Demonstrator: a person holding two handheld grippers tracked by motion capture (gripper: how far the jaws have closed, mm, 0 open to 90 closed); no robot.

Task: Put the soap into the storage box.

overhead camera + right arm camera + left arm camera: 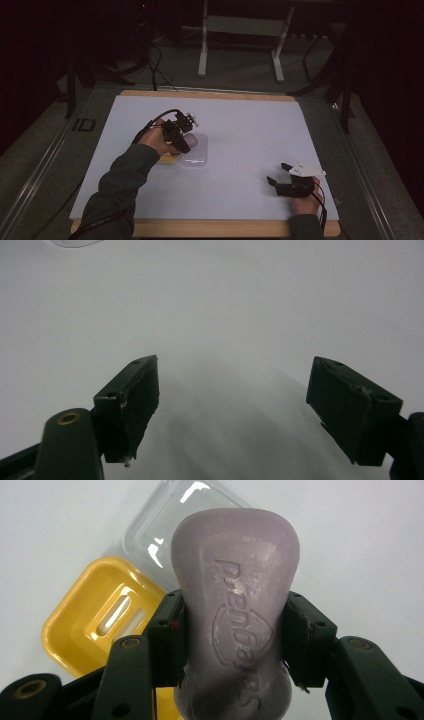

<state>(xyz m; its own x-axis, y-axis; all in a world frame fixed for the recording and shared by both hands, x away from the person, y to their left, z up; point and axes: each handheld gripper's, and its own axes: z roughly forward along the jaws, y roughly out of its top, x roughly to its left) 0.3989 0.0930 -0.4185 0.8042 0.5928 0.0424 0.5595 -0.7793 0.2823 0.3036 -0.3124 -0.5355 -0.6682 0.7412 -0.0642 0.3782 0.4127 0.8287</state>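
A lilac bar of soap (235, 615) with embossed lettering is clamped at its waist between the pads of my left gripper (234, 640), which is shut on it. Below it on the white table lie a yellow soap dish (95, 625) with slots and a clear plastic lid (165, 525) beside it. From above, my left gripper (184, 136) hovers with the soap (196, 141) over the clear lid (195, 159), with the yellow dish (167, 159) just left of it. My right gripper (277, 175) rests low at the table's near right, jaws wide apart and holding nothing (232, 410).
The white tabletop (240, 130) has a wooden rim (210, 228) along its near and far edges. Beyond the far edge stand a metal frame's legs (202, 55) and dark cables (155, 60) on the floor.
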